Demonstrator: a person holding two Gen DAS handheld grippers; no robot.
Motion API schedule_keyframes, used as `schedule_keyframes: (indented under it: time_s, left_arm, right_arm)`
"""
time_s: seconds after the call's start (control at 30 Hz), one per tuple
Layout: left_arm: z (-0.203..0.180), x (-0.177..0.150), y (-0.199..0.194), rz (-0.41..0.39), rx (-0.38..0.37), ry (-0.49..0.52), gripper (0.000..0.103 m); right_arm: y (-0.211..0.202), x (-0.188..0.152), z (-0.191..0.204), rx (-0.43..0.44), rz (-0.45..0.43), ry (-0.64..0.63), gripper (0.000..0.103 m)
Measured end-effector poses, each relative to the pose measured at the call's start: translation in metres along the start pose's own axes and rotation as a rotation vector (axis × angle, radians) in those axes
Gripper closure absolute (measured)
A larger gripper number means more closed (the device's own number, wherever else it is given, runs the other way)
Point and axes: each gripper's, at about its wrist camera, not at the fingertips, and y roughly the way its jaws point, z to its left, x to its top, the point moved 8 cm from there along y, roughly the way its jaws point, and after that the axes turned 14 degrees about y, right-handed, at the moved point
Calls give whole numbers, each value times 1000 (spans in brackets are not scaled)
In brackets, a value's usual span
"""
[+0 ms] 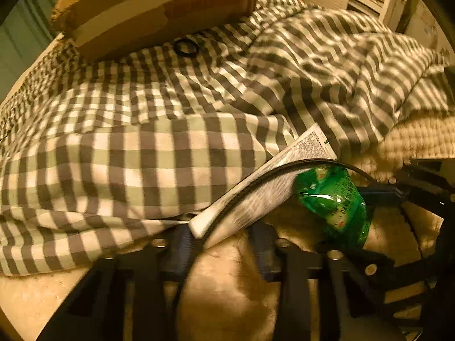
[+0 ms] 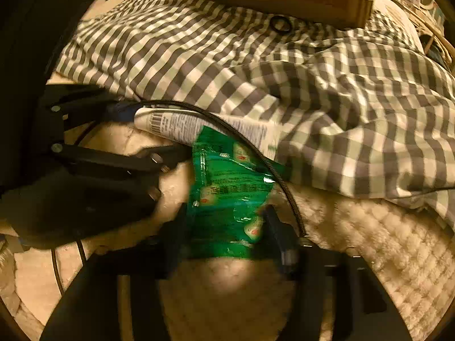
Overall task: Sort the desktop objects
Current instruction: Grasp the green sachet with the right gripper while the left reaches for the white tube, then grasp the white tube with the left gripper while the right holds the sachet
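My left gripper is shut on the lower end of a white printed tube, which lies tilted up to the right with a black cable draped over it. In the right wrist view the tube sticks out from the left gripper at the left. My right gripper is shut on a green snack packet. In the left wrist view the packet hangs from the right gripper just right of the tube.
A crumpled grey-and-white checked cloth covers most of the surface. A cardboard box stands at the back with a black ring lying in front of it. Cream fleece bedding lies under the grippers.
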Motion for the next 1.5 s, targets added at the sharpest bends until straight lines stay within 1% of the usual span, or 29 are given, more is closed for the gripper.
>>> schedule_keyframes:
  time_s: [0.07, 0.13, 0.17, 0.23, 0.3, 0.43, 0.53, 0.63, 0.7, 0.73, 0.77, 0.8, 0.83, 0.87, 0.93, 0.97, 1.07, 1.1, 1.17, 1.23, 1.27, 1.33, 1.4, 1.43, 1.5]
  left_arm:
    - [1, 0, -6, -14, 6, -8, 85]
    - [1, -1, -12, -26, 2, -12, 89]
    - [1, -2, -15, -31, 2, -13, 92]
    - [0, -3, -26, -48, 1, -10, 96]
    - [-1, 0, -39, -79, -13, -12, 98]
    - [4, 10, -67, -151, -26, -28, 99]
    - [11, 18, -93, -212, -33, -44, 99]
    - [16, 26, -110, -250, -76, -59, 98]
    - [20, 29, -114, -258, -83, -70, 96]
    - [21, 29, -113, -253, -75, -70, 88]
    - [22, 29, -113, -248, -65, -61, 74]
    - [22, 29, -112, -250, -56, -58, 66]
    - [21, 28, -113, -254, -56, -58, 47]
    - [19, 28, -113, -258, -70, -54, 38]
    - [10, 31, -115, -273, -114, -16, 37]
    - [7, 32, -116, -282, -121, -7, 34]
    - [6, 35, -115, -291, -167, -14, 33]
    - [8, 36, -115, -300, -173, -25, 32]
    - [17, 34, -107, -285, -139, -55, 31]
    - [28, 31, -85, -211, -54, -57, 31]
    - [29, 29, -75, -176, -20, -40, 31]
    - [26, 23, -50, -86, 57, 39, 31]
    - [17, 20, -29, -29, 76, 108, 31]
    - [14, 20, -20, -13, 89, 134, 31]
    - [8, 25, -7, -7, 101, 181, 32]
  right_arm:
    - [-8, 0, -3, 23, -6, 15, 56]
    - [-14, -1, -4, 32, -11, 18, 58]
    - [-19, -2, -4, 41, -15, 19, 64]
    - [-29, -3, -5, 64, -20, 24, 64]
    - [-39, -2, -5, 87, -40, 26, 64]
    - [-70, 4, -2, 131, -109, 30, 65]
    - [-102, 15, 0, 179, -183, 32, 66]
    - [-128, 20, 1, 205, -244, 34, 66]
    - [-144, 28, -1, 225, -285, 45, 66]
    - [-153, 33, -5, 249, -301, 61, 66]
    - [-156, 37, -7, 256, -316, 73, 66]
    - [-161, 42, -10, 254, -335, 81, 66]
    - [-161, 47, -11, 245, -344, 82, 66]
    - [-164, 51, -15, 224, -358, 85, 66]
    - [-169, 56, -24, 200, -385, 106, 66]
    - [-172, 60, -31, 169, -403, 123, 66]
    - [-178, 70, -54, 28, -469, 148, 66]
    - [-179, 74, -61, 5, -485, 162, 66]
    - [-185, 82, -82, -38, -512, 212, 66]
    - [-192, 83, -97, -52, -520, 225, 66]
    - [-194, 83, -103, -61, -523, 231, 66]
    - [-197, 85, -111, -78, -534, 242, 66]
    - [-200, 86, -117, -87, -553, 245, 66]
    - [-200, 90, -117, -84, -557, 246, 66]
    - [-203, 91, -115, -69, -568, 233, 66]
